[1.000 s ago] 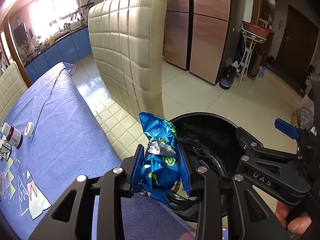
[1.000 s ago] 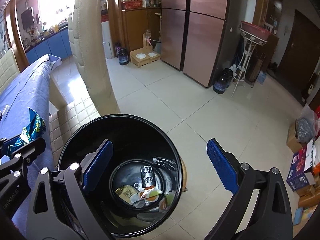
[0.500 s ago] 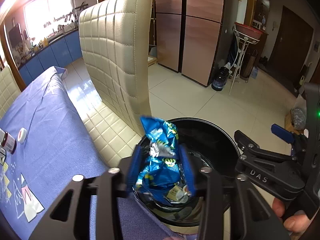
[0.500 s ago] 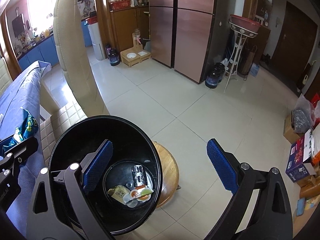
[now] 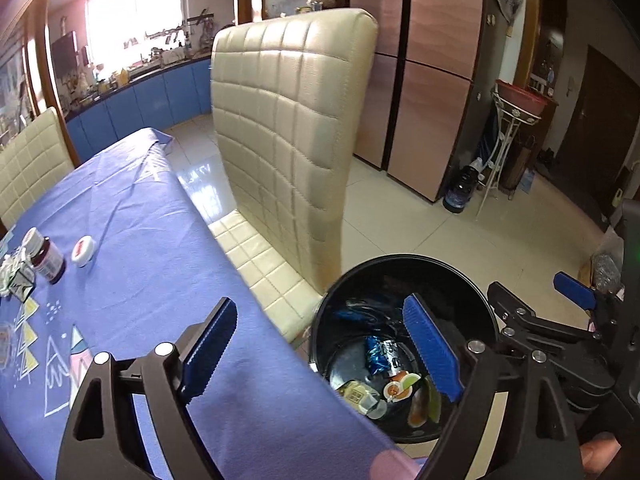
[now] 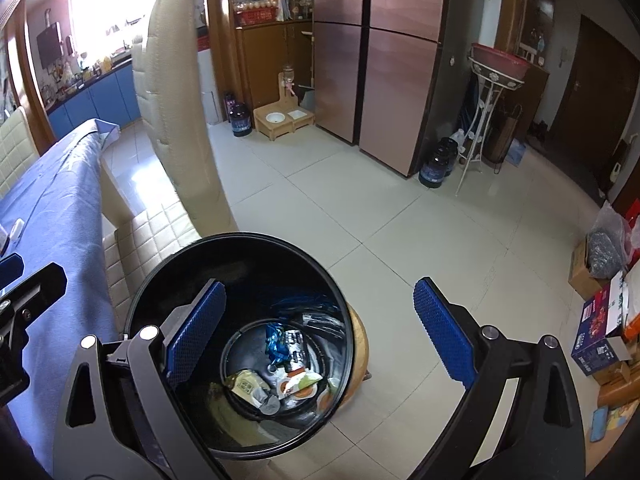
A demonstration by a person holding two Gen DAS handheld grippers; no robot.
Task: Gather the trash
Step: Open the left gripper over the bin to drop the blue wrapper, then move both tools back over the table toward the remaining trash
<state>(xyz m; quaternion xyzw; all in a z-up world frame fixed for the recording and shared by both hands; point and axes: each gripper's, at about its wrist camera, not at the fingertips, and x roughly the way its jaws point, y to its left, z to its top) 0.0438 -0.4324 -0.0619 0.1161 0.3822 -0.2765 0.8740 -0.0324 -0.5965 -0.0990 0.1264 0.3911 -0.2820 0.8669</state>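
A black round trash bin [image 5: 472, 280] stands on a wooden stool beside the table, also in the right wrist view [image 6: 160, 280]. A crumpled blue foil wrapper [image 5: 375, 354] lies at its bottom among other wrappers, also seen from the right wrist [image 6: 275, 340]. My left gripper [image 5: 320, 354] is open and empty, above the table edge and the bin's rim. My right gripper [image 6: 320, 336] is open and empty, above the bin. The right gripper also shows in the left wrist view [image 5: 560, 312].
A table with a blue cloth [image 5: 132, 240] carries a dark bottle [image 5: 46, 256], a white cap [image 5: 84, 251] and small items at the left. A cream quilted chair [image 5: 288, 128] stands behind the bin. Boxes [image 6: 604, 336] sit on the tiled floor at right.
My left gripper opened and let go of the blue wrapper, which dropped into the bin. The left gripper rose and drew back. The right gripper stayed open above the bin.
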